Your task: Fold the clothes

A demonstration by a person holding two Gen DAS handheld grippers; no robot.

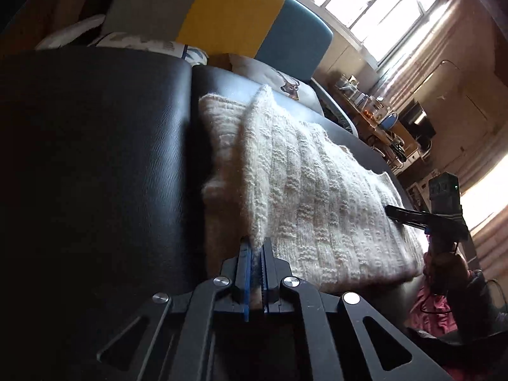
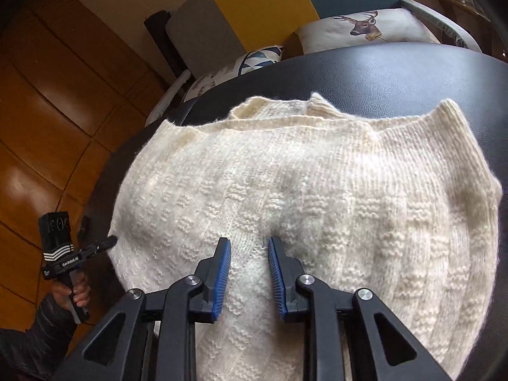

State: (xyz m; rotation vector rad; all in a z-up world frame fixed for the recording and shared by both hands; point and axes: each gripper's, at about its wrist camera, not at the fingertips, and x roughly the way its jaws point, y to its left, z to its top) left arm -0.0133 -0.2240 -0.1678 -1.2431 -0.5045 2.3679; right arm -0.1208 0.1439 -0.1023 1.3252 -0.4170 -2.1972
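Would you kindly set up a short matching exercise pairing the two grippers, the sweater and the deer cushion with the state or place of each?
Column one:
1. left gripper
2. right gripper
3. cream knit sweater
4. deer cushion

Column two:
A. lies spread on the black surface
B. fingers apart over the knit
C. rests beyond the black surface
D. fingers shut on a raised fold of knit

Pairs: 1-D, 2-B, 3-A, 4-C
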